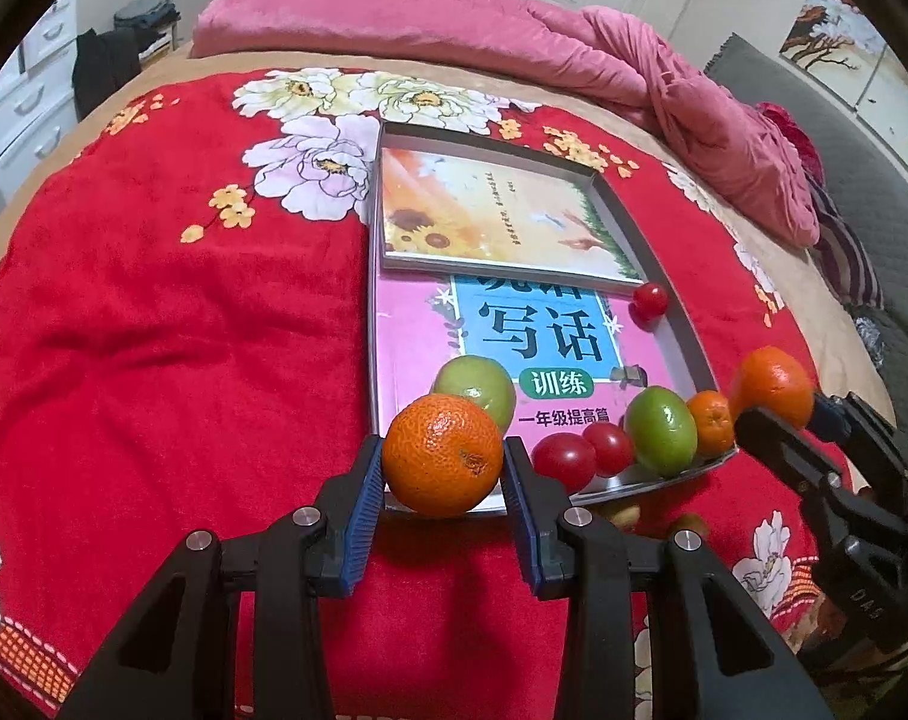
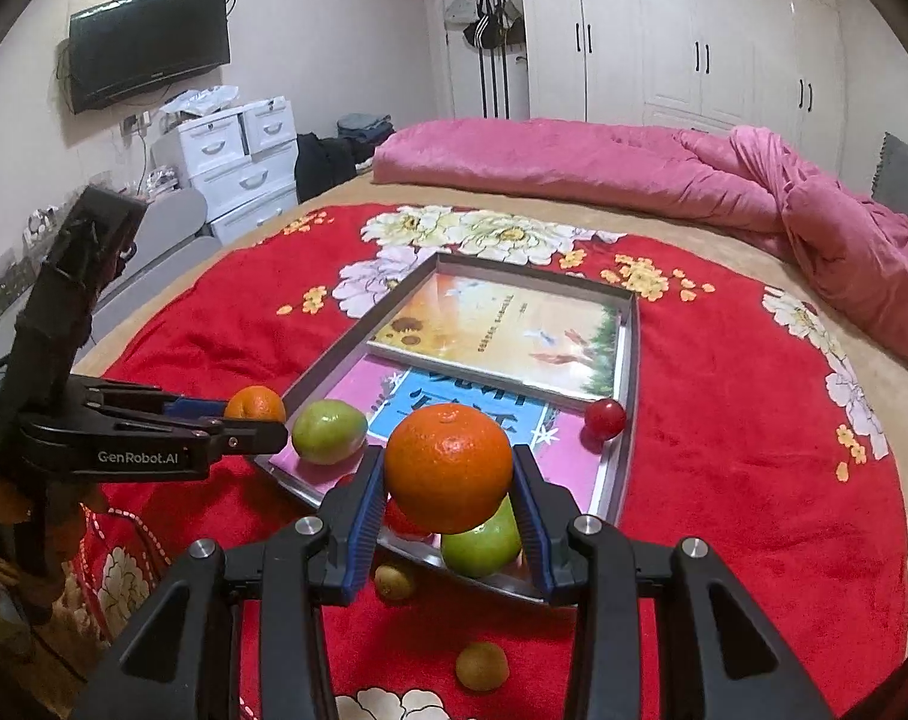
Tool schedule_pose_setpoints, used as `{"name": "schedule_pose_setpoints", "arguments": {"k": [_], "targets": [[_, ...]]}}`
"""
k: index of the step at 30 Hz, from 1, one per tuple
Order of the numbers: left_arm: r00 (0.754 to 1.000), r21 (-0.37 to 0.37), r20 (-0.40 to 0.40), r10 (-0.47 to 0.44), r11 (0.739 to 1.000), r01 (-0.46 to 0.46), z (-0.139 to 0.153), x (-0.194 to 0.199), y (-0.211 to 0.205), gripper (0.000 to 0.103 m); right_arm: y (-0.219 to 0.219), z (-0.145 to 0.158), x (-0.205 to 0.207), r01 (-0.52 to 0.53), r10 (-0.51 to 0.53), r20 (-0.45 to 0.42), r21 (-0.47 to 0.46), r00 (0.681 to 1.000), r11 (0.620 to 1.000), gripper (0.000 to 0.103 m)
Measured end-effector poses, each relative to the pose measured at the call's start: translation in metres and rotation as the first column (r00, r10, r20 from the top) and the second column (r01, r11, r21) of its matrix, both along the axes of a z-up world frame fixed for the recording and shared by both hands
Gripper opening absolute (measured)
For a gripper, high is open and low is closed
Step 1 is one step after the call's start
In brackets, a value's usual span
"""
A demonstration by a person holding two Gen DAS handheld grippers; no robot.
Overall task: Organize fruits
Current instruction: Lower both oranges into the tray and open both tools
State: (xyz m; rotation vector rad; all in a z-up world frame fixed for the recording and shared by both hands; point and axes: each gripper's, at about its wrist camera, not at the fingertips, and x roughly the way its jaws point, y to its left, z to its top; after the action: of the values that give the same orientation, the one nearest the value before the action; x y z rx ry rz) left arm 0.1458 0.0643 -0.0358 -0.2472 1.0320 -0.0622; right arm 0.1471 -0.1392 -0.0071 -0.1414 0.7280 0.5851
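My left gripper (image 1: 444,467) is shut on an orange mandarin (image 1: 442,455), held over the near left corner of the metal tray (image 1: 682,324). My right gripper (image 2: 448,480) is shut on a second mandarin (image 2: 448,468), held above the tray's near edge (image 2: 631,360). In the tray lie two green fruits (image 1: 475,387) (image 1: 661,431), two red tomatoes (image 1: 565,461), a small mandarin (image 1: 710,423) and a lone tomato (image 1: 650,299). In the left wrist view the right gripper (image 1: 775,405) shows at the right with its mandarin (image 1: 772,384). The left gripper (image 2: 256,414) shows in the right wrist view.
Two books (image 1: 484,216) line the tray floor. Two small brownish-green fruits (image 2: 481,666) (image 2: 394,581) lie on the red flowered blanket (image 1: 154,330) in front of the tray. A pink quilt (image 2: 634,168) is bunched at the far side of the bed.
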Motion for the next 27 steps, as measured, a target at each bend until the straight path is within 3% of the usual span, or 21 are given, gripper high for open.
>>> {"name": "schedule_pose_setpoints", "arguments": {"k": [21, 27], "targets": [[1.0, 0.068, 0.002, -0.012, 0.998, 0.012, -0.007, 0.003, -0.005, 0.04, 0.017, -0.029, 0.006, -0.022, 0.018, -0.051, -0.075, 0.999, 0.997, 0.041], [1.0, 0.057, 0.005, -0.008, 0.998, 0.008, -0.008, 0.002, -0.003, 0.04, 0.019, -0.035, 0.008, -0.018, 0.013, -0.057, -0.088, 0.998, 0.996, 0.041]]}}
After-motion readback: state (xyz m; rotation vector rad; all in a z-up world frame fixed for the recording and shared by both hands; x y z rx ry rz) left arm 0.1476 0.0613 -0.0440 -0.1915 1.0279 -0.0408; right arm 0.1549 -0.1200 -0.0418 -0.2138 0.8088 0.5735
